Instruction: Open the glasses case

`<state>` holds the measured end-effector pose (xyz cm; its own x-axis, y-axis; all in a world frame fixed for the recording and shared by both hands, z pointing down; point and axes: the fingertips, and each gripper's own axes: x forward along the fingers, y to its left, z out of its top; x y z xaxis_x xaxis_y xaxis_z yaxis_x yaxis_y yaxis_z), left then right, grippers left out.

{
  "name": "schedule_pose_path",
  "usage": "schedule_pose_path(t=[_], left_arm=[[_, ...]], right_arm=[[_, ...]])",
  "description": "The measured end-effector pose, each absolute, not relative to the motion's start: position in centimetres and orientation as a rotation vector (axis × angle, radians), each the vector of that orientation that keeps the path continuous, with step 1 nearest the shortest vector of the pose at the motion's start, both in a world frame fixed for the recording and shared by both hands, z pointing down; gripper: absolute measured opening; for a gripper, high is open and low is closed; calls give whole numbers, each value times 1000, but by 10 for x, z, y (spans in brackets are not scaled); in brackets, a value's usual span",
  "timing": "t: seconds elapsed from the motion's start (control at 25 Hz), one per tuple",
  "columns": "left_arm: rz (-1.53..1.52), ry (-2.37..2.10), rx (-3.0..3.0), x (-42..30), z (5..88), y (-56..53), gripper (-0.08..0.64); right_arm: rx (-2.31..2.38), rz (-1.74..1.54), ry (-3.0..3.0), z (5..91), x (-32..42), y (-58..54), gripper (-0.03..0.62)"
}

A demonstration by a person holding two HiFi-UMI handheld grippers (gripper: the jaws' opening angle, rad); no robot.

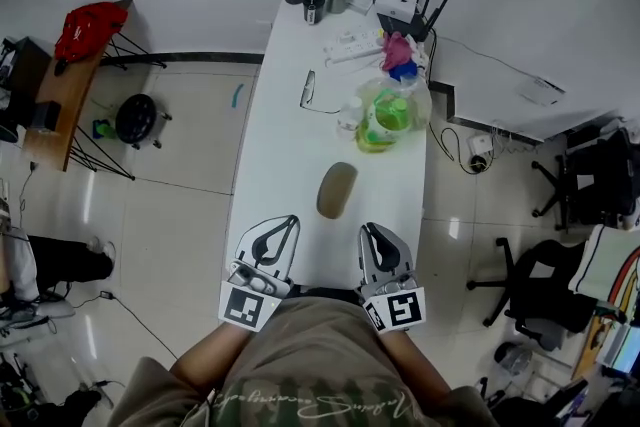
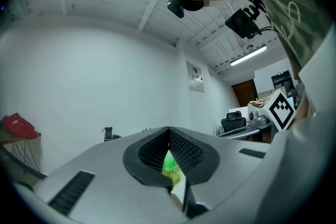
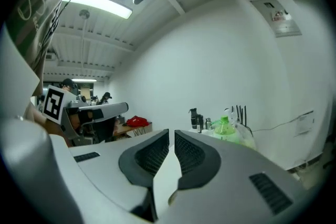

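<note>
While left tongs (image 1: 288, 223) and right tongs (image 1: 370, 231) point toward glasses case (image 1: 337, 190), both closed, empty.

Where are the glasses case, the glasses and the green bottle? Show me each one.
glasses case (image 1: 337, 190), head view, middle of its top.
glasses (image 1: 308, 89), head view, on the frame.
green bottle (image 1: 380, 127), head view, on its body.

Bare surface (image 1: 270, 165) lies open from the near edge to the glasses case (image 1: 337, 190) and along its left; beyond it, a bagged green bottle (image 1: 385, 115) and spectacles (image 1: 308, 88) crowd the way.
</note>
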<state>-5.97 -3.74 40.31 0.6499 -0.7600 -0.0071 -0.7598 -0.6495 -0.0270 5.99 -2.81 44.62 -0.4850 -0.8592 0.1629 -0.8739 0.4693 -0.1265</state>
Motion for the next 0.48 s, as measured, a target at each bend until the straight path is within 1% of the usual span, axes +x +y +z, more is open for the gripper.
schedule_pose_path(t=[0.08,0.16,0.2,0.24,0.28,0.48], left_arm=[[14,1297,-2836,-59,401,-39,8],[17,1292,-2841,-60,402,-40,8],[8,1288,-2844,-60,403,-40,8],[-2,1285,-2847,-60,404,-41,8],[-5,1285,-2849,-61,404,-42,8],[-9,1309,-2847,-71,404,-48,8]], right_arm=[[1586,292,-2594,449,64,-34,16],[1612,335,-2582,454,67,-41,85],[1628,366,-2578,457,69,-45,140],[1641,404,-2573,462,70,-49,216],[1645,448,-2567,468,71,-54,244],[1561,672,-2472,527,65,-71,249]])
